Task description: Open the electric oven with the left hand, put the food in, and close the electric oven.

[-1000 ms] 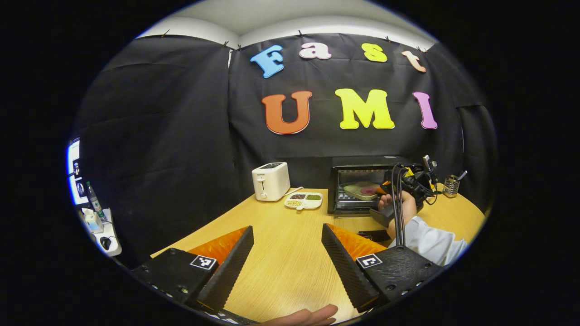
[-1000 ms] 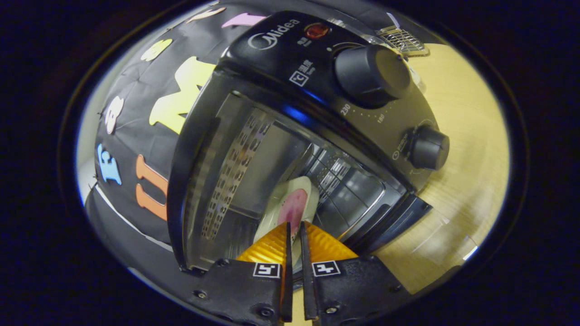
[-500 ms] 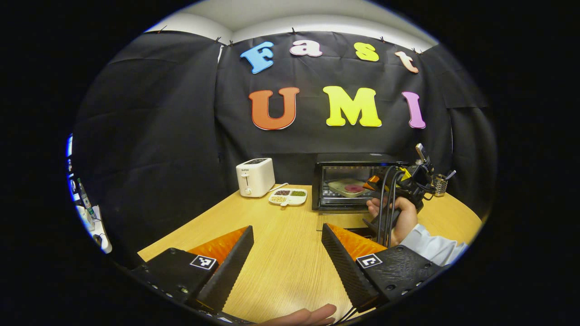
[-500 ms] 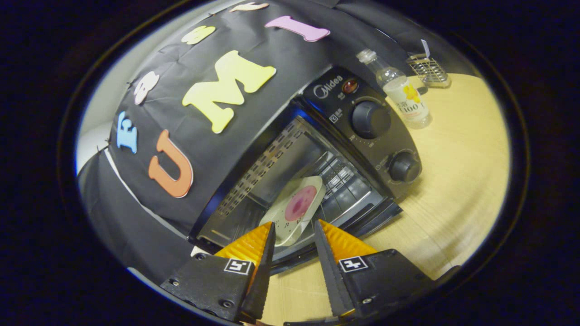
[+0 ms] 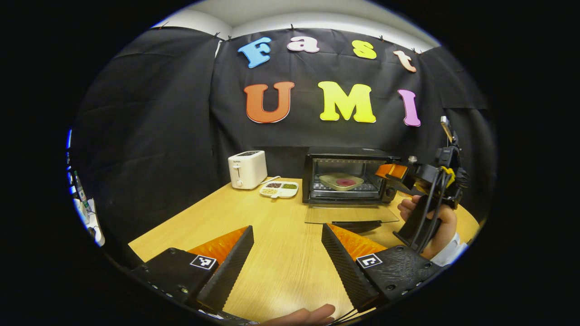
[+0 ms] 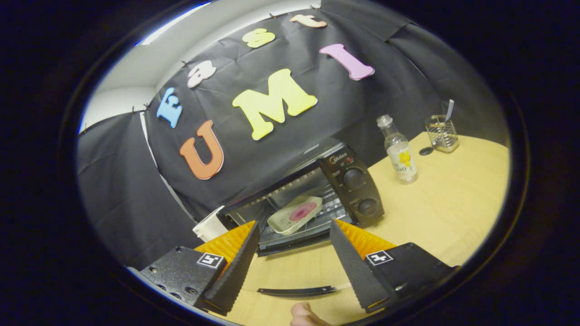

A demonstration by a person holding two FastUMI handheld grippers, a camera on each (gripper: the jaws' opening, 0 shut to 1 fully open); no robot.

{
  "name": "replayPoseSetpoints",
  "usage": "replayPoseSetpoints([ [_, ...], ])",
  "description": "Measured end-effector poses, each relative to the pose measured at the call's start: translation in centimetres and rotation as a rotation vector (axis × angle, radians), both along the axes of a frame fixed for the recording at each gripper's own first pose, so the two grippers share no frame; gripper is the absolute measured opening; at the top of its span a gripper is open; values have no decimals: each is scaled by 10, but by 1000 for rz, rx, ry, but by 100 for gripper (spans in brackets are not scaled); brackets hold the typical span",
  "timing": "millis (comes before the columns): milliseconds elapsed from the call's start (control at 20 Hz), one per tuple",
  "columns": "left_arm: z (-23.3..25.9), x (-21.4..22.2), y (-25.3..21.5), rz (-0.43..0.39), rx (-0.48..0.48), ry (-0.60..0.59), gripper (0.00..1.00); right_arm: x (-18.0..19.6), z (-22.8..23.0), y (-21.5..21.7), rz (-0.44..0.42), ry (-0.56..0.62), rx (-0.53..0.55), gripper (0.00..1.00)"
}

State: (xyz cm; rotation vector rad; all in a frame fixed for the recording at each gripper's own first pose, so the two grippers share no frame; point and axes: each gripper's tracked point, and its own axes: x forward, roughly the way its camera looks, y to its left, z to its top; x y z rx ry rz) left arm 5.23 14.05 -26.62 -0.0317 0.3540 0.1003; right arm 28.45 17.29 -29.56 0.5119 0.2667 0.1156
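In the left gripper view the left gripper [image 5: 287,253] gapes empty over the grained wooden table [image 5: 281,267], the boxy oven [image 5: 349,180] open beyond beside a toaster [image 5: 247,169]; in the right gripper view the right gripper [image 6: 293,253] is spread empty before the plate of food [image 6: 295,213] on the oven's wire rack, a glass bottle [image 6: 398,149] nearby.

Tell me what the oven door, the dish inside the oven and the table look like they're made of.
Oven door: apparently clear glass with a dark handle; the table's wood grain shows through it. Dish: looks like pale glazed ceramic or plastic, smooth with a raised rim; I cannot tell which. Table: light wood or wood-look laminate, matte, with fine straight grain lines.
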Motion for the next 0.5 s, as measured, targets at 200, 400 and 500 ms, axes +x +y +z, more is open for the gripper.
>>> replayPoseSetpoints([
  [200,-24,7,-22,-41,-10,56,96,-45,55,-35,-13,-91,-79,93],
  [400,-47,17,-52,-83,-44,115,96,-91,108,-62,13,-191,-204,93],
  [500,-59,26,-72,-125,-66,143,97,-112,124,-68,58,-206,-241,94],
])
